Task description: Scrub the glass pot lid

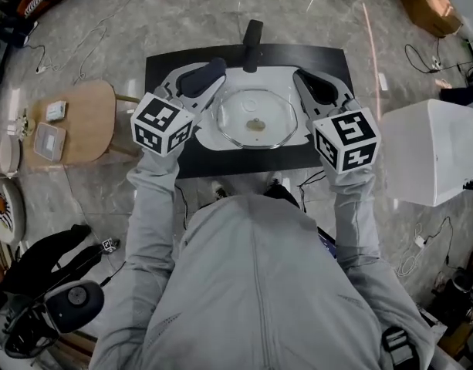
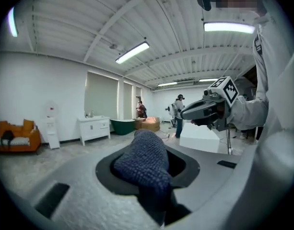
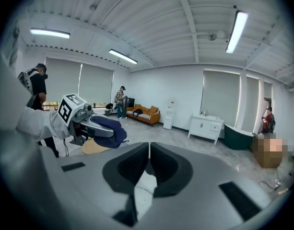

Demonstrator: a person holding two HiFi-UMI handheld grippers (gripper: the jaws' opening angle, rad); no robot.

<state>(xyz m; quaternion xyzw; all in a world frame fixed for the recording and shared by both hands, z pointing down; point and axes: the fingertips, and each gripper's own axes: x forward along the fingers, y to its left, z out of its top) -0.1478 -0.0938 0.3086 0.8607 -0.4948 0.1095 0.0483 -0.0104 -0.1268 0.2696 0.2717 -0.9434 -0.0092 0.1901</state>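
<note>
Round clear glass pot lid (image 1: 256,118), flat on white tray (image 1: 209,135), brownish spot at centre, blue knitted scrubber (image 2: 146,159) in left tongs (image 1: 209,75)

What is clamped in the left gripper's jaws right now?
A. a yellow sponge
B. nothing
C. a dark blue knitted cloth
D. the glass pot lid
C: the left gripper view shows a dark blue knitted cloth sticking up from between the jaws of the left gripper, while the glass pot lid lies free below.
</note>
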